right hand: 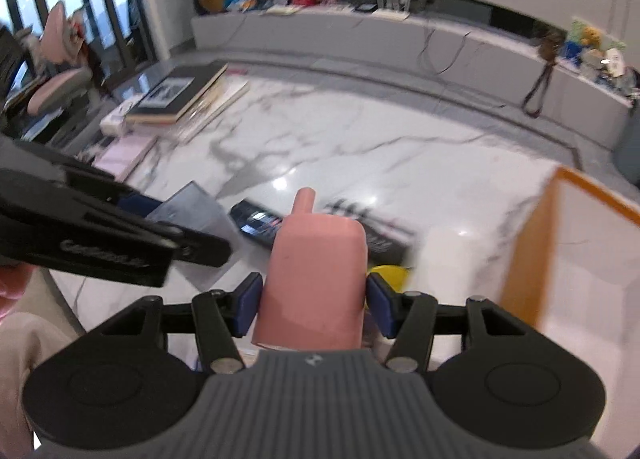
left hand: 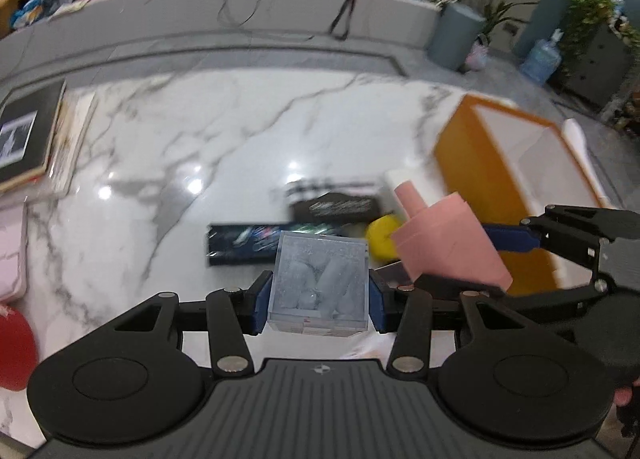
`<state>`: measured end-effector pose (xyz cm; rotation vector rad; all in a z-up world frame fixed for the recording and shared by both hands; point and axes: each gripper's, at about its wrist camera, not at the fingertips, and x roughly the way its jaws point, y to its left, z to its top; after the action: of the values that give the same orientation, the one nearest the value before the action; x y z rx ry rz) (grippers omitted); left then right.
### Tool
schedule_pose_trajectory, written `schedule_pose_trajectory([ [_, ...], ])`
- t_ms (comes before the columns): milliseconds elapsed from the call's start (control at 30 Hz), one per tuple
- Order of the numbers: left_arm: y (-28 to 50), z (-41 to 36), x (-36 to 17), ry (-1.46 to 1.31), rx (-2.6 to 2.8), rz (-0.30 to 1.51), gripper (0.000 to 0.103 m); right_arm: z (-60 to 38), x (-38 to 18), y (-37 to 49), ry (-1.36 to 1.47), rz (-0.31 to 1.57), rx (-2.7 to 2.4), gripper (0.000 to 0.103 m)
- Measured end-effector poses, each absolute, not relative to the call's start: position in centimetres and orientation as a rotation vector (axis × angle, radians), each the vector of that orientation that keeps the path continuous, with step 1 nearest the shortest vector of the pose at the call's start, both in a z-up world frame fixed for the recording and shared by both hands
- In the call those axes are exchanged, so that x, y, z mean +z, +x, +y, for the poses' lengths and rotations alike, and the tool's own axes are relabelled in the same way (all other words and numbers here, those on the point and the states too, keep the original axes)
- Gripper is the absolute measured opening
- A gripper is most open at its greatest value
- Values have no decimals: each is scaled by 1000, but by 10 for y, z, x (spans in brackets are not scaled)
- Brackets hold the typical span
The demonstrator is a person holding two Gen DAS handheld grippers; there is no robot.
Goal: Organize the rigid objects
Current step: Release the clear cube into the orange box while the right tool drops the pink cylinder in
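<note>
My left gripper (left hand: 319, 291) is shut on a clear acrylic cube (left hand: 320, 285) and holds it above the marble table (left hand: 200, 131). My right gripper (right hand: 314, 297) is shut on a pink bottle (right hand: 314, 275) with a narrow neck; the bottle also shows in the left wrist view (left hand: 444, 243), just right of the cube. An orange-walled box (left hand: 500, 155) with a white inside stands at the right; it also shows in the right wrist view (right hand: 568, 259). The cube in the left gripper shows in the right wrist view (right hand: 192, 211).
On the table beneath lie a long dark packet (left hand: 244, 243), a black box with white script (left hand: 340, 207), a yellow round object (left hand: 384, 237) and a white block (left hand: 416, 183). Books (left hand: 28, 135) are stacked at the left, with a red object (left hand: 16, 351) at the near left.
</note>
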<state>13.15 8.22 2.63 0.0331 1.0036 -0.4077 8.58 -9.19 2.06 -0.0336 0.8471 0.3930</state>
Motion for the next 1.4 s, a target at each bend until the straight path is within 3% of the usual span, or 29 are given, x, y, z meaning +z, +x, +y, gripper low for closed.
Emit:
schedule_pose_trajectory([
  [267,113,3,57,86,-588,913,54,-187,57,53,16,801,253,57],
  [467,110,-73,58,157,-717,884,54,-255,51,36,70,824,134,57],
  [867,139,-176,8,482,-781,890,54,-326,-7,75,315,913,26,57],
  [1167,148,-218,-26,784,-872,852,52,-336,-40,118,415,932,-11,57],
  [1400,168,-224,-55,864,-887,893,52,-337,-58,133,450,957,0,57],
])
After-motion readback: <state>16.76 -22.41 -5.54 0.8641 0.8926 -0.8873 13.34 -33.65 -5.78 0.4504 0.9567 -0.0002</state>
